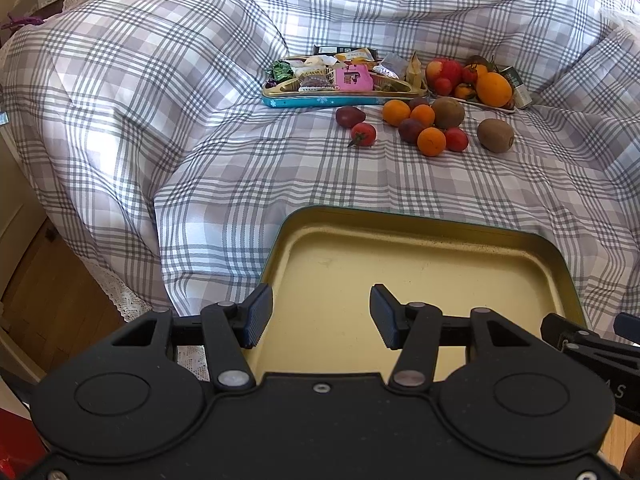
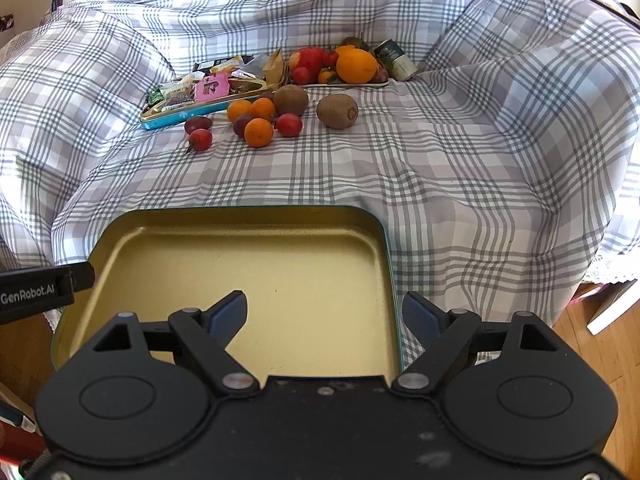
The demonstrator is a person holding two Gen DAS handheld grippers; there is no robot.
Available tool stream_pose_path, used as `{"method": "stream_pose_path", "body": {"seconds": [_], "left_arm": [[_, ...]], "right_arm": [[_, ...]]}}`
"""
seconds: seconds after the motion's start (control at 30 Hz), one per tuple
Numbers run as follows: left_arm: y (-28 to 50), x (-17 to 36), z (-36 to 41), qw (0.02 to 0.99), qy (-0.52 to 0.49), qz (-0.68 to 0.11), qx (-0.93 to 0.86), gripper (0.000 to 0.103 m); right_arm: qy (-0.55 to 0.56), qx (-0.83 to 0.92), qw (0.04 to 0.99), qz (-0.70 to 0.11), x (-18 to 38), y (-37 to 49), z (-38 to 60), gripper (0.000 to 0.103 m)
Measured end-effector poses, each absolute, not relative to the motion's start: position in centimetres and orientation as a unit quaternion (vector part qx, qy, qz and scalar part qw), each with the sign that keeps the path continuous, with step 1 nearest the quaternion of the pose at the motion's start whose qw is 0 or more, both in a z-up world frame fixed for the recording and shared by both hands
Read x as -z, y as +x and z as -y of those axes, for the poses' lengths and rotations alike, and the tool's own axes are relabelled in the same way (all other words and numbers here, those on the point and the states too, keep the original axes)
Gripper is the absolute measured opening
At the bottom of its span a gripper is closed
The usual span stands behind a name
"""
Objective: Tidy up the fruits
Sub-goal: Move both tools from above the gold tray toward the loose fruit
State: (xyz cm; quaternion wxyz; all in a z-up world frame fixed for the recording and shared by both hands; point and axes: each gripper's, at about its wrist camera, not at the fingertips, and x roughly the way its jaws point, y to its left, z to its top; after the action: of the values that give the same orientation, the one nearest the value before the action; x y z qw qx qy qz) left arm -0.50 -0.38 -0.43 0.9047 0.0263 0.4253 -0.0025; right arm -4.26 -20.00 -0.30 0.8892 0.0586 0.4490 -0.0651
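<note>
Both grippers hover over an empty gold-lined tin tray (image 1: 420,264) sitting at the near edge of a grey-and-white plaid cloth (image 1: 160,128). Left gripper (image 1: 320,316) jaws spread apart, holding nothing, left finger above the tray's left rim, right finger above its floor. Right gripper (image 2: 324,316) also spread wide, holding nothing, straddling the tray's right rim (image 2: 394,280): left finger over the floor, right finger outside over cloth. Whether the fingers touch the tray, cannot tell. Each gripper's side shows at the edge of the other's view. Loose fruit lies well apart from the tray, farther back on the cloth: a cluster of three small oranges (image 1: 431,141), a kiwi (image 1: 448,112) touching them, dark plums (image 1: 411,129) and a red cherry tomato (image 1: 457,139); a second kiwi (image 1: 495,135) just right of the cluster; a dark red plum (image 1: 350,116) and a stemmed tomato (image 1: 363,134) to its left. Behind them, a white plate (image 1: 480,103) piled with a big orange (image 1: 494,89), a red apple (image 1: 444,70) and smaller red and orange fruit. A small can (image 1: 518,86) lies tipped beside the plate. Left of the plate, a blue-sided tin (image 1: 320,101) filled with wrapped snacks, including a pink packet (image 1: 354,78). Wood floor (image 1: 52,300) shows beyond the cloth's edge.
</note>
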Motion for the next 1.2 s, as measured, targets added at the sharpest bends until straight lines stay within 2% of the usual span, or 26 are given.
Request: {"method": "stream_pose_path", "body": {"seconds": [0.5,0.9,1.2], "left_arm": [[-0.7,0.4,0.2,0.905,0.026,-0.424,0.006,0.059],[-0.7,0.4,0.4,0.906,0.027,-0.423,0.008,0.059],[-0.7,0.5,0.7,0.904,0.030,-0.427,0.010,0.059]], "right_arm": [[0.042,0.040,0.887,-0.458,0.6,-4.1,19.4,0.088],[0.064,0.031,0.873,-0.483,1.4,-4.0,19.5,0.074],[0.050,0.024,0.882,-0.468,0.9,-4.1,19.1,0.074]]}}
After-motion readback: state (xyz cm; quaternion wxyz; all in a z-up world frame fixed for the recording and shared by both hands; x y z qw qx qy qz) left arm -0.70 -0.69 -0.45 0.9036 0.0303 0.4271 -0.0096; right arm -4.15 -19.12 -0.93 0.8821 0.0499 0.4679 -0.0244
